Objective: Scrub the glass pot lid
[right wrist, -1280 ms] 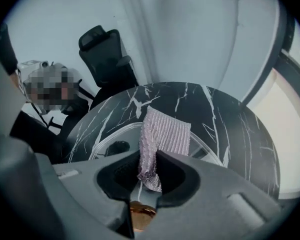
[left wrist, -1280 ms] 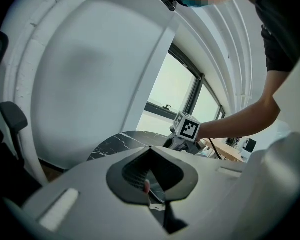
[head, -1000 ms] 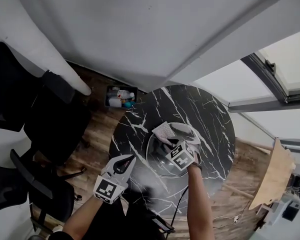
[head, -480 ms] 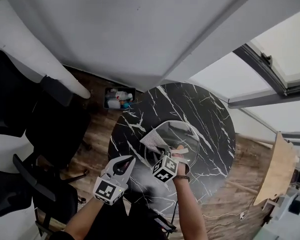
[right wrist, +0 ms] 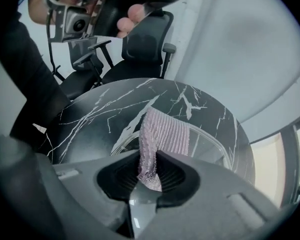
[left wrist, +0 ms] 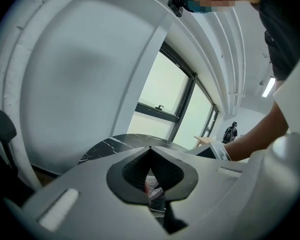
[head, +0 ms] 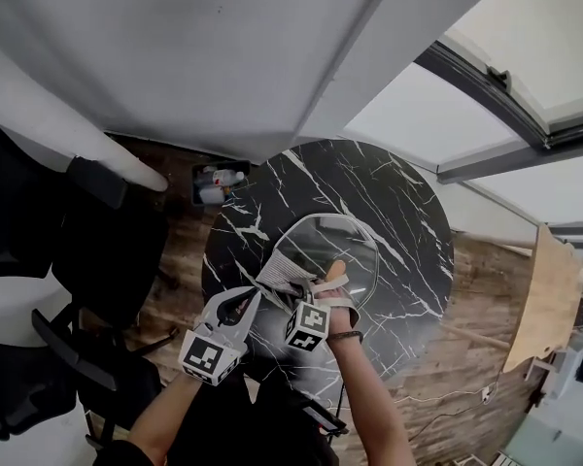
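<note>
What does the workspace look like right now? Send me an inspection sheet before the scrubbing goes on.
Surface: round black marble table with white veins.
Job's things: glass pot lid lies on the table; ribbed pinkish cloth rests over its near-left rim.
Clutter: nothing seen on the table.
Grippers: right gripper shut on the cloth; left gripper shut, empty, held just left of the cloth.
Cables: thin dark cable runs down beside the right forearm.
Surroundings: box of bottles on the wooden floor beyond the table; black office chairs at left; window and wooden board at right.
</note>
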Demonstrator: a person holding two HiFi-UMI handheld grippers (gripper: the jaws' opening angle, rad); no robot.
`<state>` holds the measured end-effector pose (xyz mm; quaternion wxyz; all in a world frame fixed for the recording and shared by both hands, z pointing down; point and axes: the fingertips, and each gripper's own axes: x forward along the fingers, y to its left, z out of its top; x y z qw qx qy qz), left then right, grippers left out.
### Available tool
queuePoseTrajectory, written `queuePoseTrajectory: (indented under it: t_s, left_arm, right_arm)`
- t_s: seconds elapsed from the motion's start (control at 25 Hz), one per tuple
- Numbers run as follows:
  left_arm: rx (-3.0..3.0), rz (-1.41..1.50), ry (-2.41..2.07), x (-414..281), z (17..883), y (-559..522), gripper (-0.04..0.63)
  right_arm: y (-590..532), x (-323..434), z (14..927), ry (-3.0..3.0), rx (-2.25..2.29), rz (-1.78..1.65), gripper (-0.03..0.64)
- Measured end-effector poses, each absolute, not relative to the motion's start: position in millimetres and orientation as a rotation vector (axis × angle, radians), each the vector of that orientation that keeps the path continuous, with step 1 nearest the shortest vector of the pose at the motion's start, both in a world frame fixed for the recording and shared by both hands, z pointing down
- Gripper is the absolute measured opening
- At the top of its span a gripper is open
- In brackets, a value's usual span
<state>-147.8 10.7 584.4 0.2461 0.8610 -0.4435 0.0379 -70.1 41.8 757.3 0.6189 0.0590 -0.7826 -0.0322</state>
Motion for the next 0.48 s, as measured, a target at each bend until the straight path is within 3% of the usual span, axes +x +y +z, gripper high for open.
queuePoseTrajectory:
  t_s: [0.48]
  left_arm:
    - [2.358,0.14,-1.163,-117.0,581.8,12.1,0.002]
  right_arm:
    - [82.1,-42.2,765.3,-1.74,0.01,-0.235,0.075]
